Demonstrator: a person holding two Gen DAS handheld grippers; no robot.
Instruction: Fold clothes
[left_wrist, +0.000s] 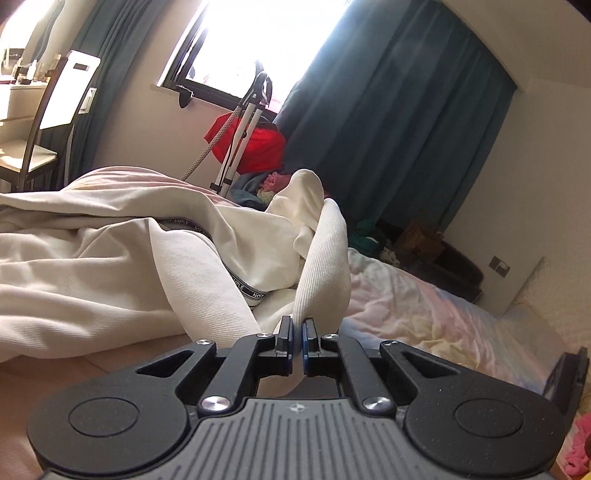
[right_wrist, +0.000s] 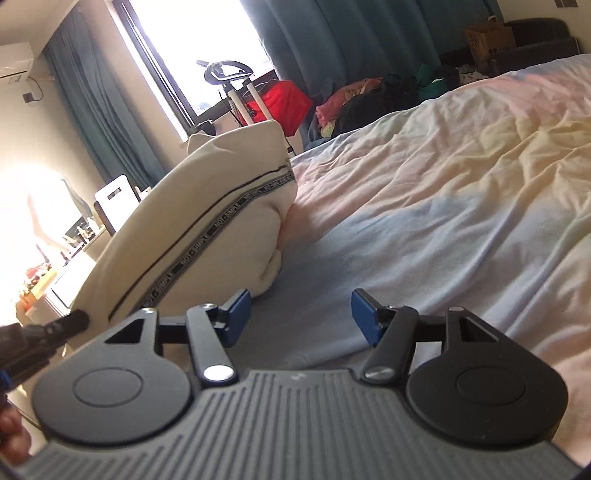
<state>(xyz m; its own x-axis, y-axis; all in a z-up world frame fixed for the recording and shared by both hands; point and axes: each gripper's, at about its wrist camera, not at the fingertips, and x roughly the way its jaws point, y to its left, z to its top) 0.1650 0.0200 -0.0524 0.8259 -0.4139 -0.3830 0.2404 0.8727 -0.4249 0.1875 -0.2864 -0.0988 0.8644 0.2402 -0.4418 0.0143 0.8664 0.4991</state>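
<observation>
A cream garment (left_wrist: 110, 258) with a black-and-white lettered tape trim lies bunched on the bed. My left gripper (left_wrist: 298, 332) is shut on a ribbed cream edge of it (left_wrist: 325, 273), which rises from the jaws. In the right wrist view the same garment (right_wrist: 207, 221) stands lifted at the left, its tape trim running along it. My right gripper (right_wrist: 301, 317) is open and empty, low over the bed sheet, just right of the garment. The left gripper's tip (right_wrist: 70, 321) shows at the far left of that view.
The pastel bed sheet (right_wrist: 461, 184) is wrinkled and spreads to the right. Beyond the bed are teal curtains (left_wrist: 388, 122), a red bag (left_wrist: 255, 144), a clothes pile (right_wrist: 354, 107), a white-legged stand (left_wrist: 236, 147) and a chair (left_wrist: 44, 122) at the left.
</observation>
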